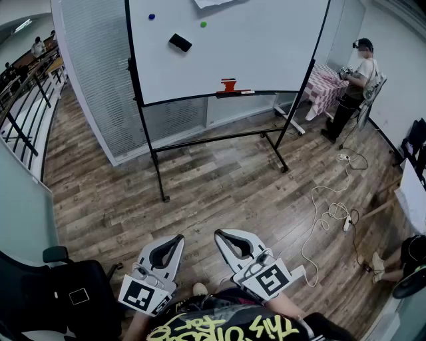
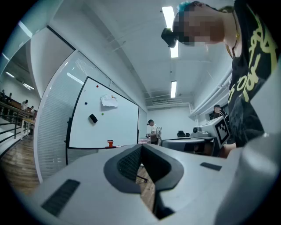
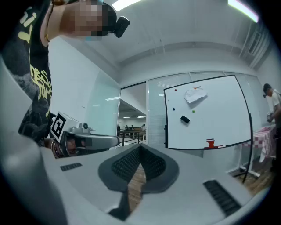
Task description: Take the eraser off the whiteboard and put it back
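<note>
The black eraser (image 1: pixel 180 42) clings to the upper left of the whiteboard (image 1: pixel 266 53), which stands on a wheeled frame across the wooden floor, far from me. It shows small in the left gripper view as the eraser (image 2: pixel 93 118) and in the right gripper view as the eraser (image 3: pixel 185 119). My left gripper (image 1: pixel 178 238) and right gripper (image 1: pixel 219 234) are held side by side close to my body, both pointing level toward the board. Each is shut with nothing between its jaws, as the left gripper (image 2: pixel 141 147) and the right gripper (image 3: pixel 140 147) show in their own views.
On the board are a blue magnet (image 1: pixel 152 16), a green magnet (image 1: pixel 203 24), a paper (image 1: pixel 213 2) and a red object (image 1: pixel 228 84) on the tray. A person (image 1: pixel 358 76) stands at the far right by a checked table (image 1: pixel 323 86). Cables (image 1: pixel 333 213) lie right; a black chair (image 1: pixel 60 286) stands lower left.
</note>
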A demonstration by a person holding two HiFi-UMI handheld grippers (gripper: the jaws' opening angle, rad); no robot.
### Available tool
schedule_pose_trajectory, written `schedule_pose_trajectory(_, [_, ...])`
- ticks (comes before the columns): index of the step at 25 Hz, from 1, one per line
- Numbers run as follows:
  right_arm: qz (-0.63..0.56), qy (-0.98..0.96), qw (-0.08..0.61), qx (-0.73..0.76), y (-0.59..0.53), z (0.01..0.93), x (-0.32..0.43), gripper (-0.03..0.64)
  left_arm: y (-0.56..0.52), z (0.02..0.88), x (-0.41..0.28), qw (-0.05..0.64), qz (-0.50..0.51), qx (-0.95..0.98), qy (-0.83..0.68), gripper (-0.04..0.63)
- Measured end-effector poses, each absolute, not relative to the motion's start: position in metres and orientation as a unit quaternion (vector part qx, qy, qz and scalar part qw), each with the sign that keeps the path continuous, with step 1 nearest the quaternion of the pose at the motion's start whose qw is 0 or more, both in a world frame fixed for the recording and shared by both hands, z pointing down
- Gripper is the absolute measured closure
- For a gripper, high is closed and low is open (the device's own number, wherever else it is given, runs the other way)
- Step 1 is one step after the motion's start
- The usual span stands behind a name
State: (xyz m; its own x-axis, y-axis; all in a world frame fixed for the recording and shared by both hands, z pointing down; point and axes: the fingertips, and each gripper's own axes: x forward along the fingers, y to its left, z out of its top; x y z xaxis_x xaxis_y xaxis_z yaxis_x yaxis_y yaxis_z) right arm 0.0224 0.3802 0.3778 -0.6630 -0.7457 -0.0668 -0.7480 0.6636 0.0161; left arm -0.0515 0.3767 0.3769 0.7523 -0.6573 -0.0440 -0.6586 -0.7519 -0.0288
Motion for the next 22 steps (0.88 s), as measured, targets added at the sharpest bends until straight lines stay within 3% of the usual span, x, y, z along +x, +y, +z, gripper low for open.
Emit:
schedule_pose_trajectory(3, [0.047, 0.908, 0.055, -0.412, 0.378, 0.368, 0.021, 0.607, 0.375, 0.377, -0.053, 0.022, 0.015, -0.937, 0.35, 0.588])
schedule_pose_trajectory(10, [0.014, 0.907, 0.017, -0.42, 0.38, 0.38, 0.023, 0.607, 0.377, 0.376, -0.051, 0.023, 0.011, -0.938, 0.346, 0.588])
schedule_pose_trajectory(22, [0.053, 0.905, 0.057, -0.418, 0.378, 0.363, 0.018, 0.608, 0.376, 0.372, -0.057, 0.03, 0.013, -0.937, 0.347, 0.588])
